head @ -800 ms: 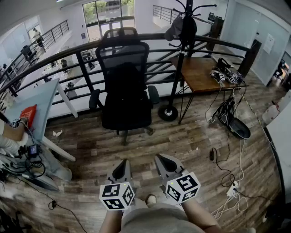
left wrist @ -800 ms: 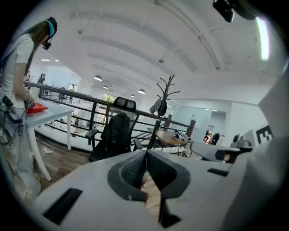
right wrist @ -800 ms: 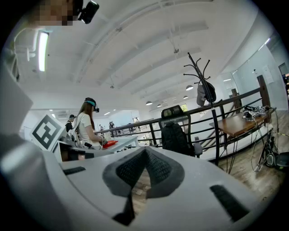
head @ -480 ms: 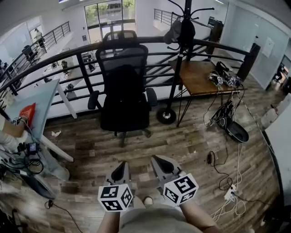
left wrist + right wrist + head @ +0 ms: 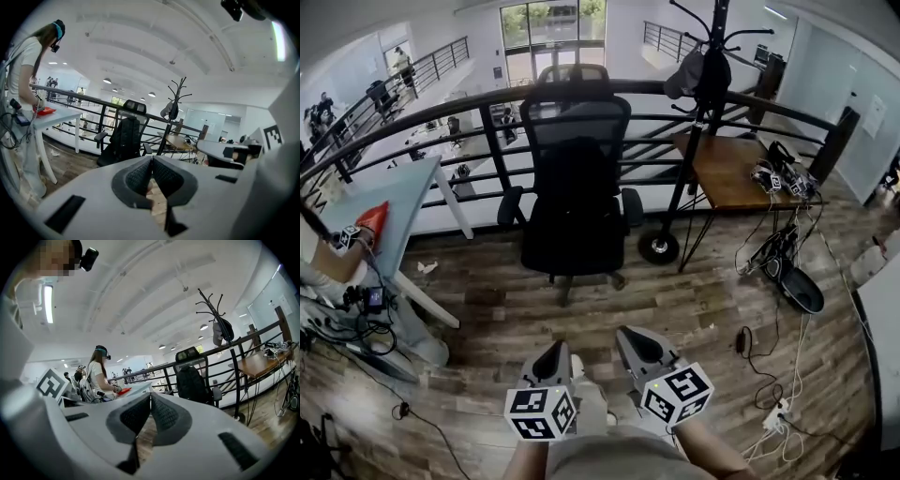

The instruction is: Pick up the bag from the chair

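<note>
A black bag [image 5: 577, 187], seemingly a backpack, stands on the seat of an office chair [image 5: 508, 202], against its backrest. Well apart from it, the left gripper [image 5: 551, 354] and right gripper [image 5: 636, 339] hover, jaws closed, empty.

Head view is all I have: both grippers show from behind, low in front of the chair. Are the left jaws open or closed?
Observer: Closed. In the left gripper view, the left gripper has its pads together with nothing between them.
Operator: And the right one?
Observer: The right gripper is shut as well, and empty.
Operator: The bag blends into the chair for me. How does it sit?
Observer: In the right gripper view, the black bag stands upright on the seat of the chair, leaning against the backrest. The headrest shows clear above it.
</note>
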